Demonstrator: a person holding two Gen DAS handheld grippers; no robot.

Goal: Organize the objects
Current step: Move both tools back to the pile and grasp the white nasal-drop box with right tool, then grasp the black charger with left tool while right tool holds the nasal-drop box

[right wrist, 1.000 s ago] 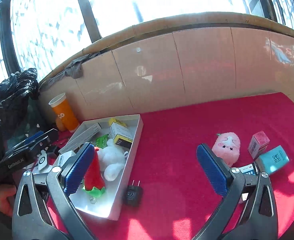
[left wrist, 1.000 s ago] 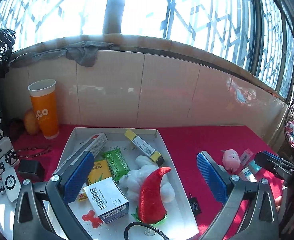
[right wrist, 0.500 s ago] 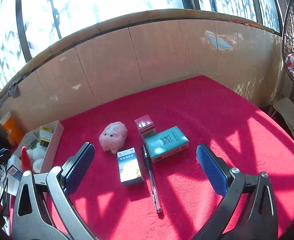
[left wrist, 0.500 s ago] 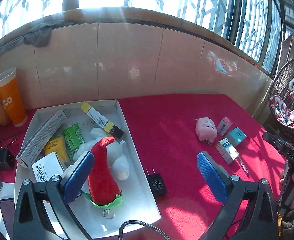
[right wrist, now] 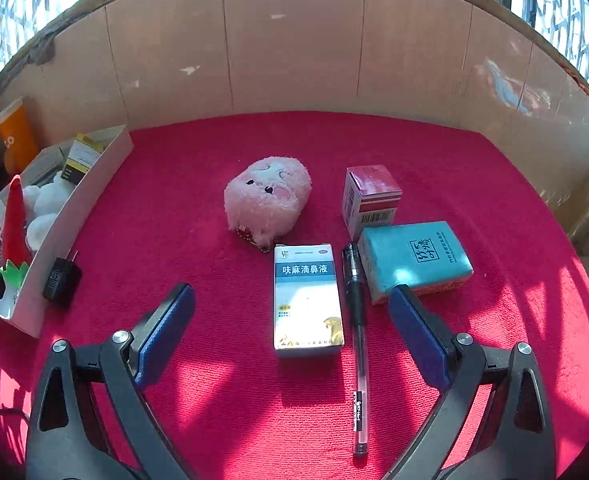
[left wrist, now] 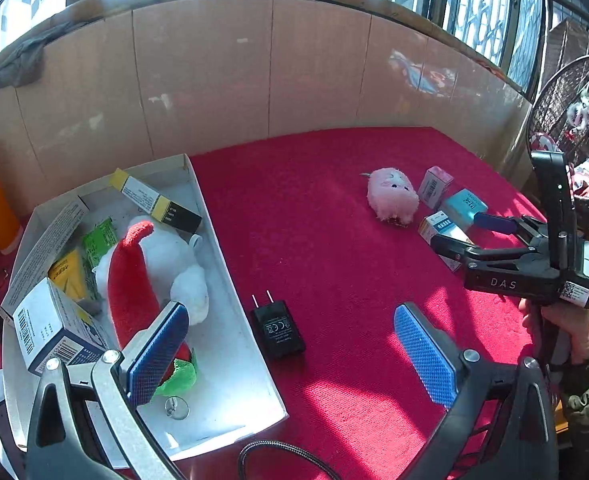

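Your right gripper (right wrist: 290, 322) hangs with jaws apart over the white-and-blue cardboard medicine box (right wrist: 307, 300), lying flat at frame centre beside the black pen (right wrist: 357, 320). It's likely light, stiff, crushable: pinch its long sides gently. Your left gripper (left wrist: 290, 354) is spread too.

Before you: a desk (right wrist: 454, 152) under red cloth, patched with sunlight; a beige tiled wall (right wrist: 294, 48) behind it; latticed windows (left wrist: 474, 8) above, glaring white; a wire fan (left wrist: 574, 120) at right.
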